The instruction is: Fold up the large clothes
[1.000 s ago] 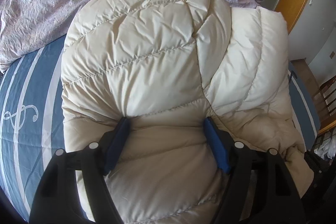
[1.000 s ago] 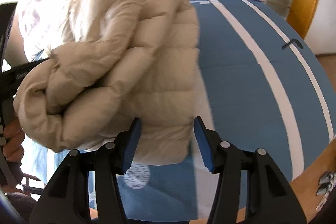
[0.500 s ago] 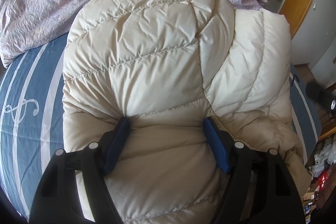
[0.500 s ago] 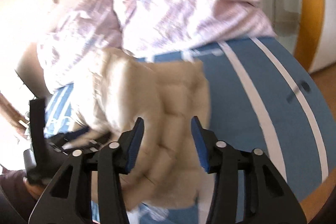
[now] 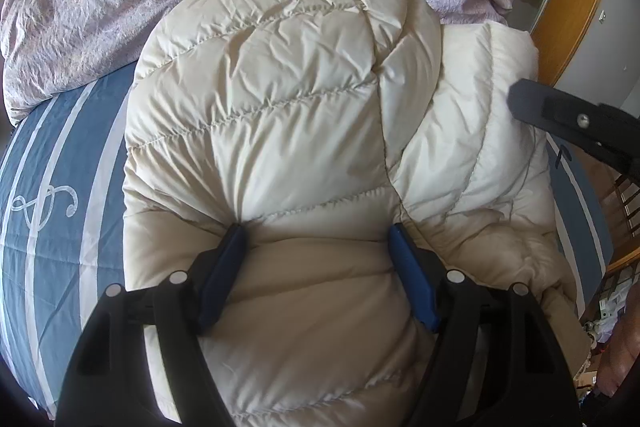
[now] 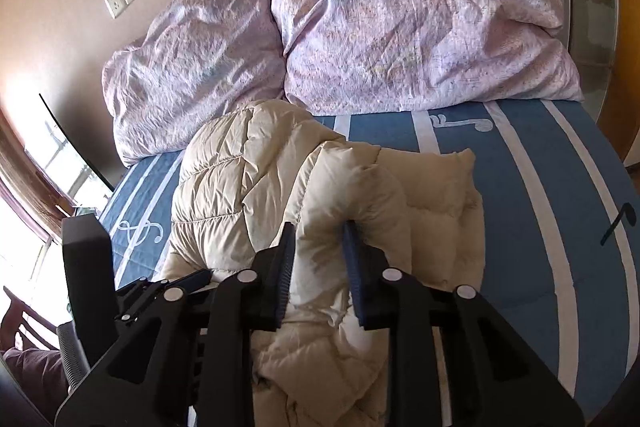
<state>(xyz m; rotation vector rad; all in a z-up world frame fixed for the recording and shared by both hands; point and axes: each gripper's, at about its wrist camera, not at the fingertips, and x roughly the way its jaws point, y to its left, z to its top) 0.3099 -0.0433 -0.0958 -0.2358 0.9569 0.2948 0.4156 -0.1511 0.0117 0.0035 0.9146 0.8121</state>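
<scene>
Here left hand-held gripper (image 5: 316, 247) pinches wide fold of cream jacket (image 5: 288, 115) on bed (image 5: 52, 227); right hand-held gripper (image 6: 318, 259) closing on jacket fold.

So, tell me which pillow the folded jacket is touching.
The left lilac pillow; the cream down jacket butts against its lower edge.

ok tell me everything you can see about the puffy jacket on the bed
The jacket is cream, quilted in stitched puffy panels, with smooth, slightly shiny fabric. It lies bunched and partly folded on the blue striped bedcover, its far edge against the lilac pillows. The left gripper has a wide bulge between its fingers. The right gripper is closing around a raised fold near the edge.
</scene>
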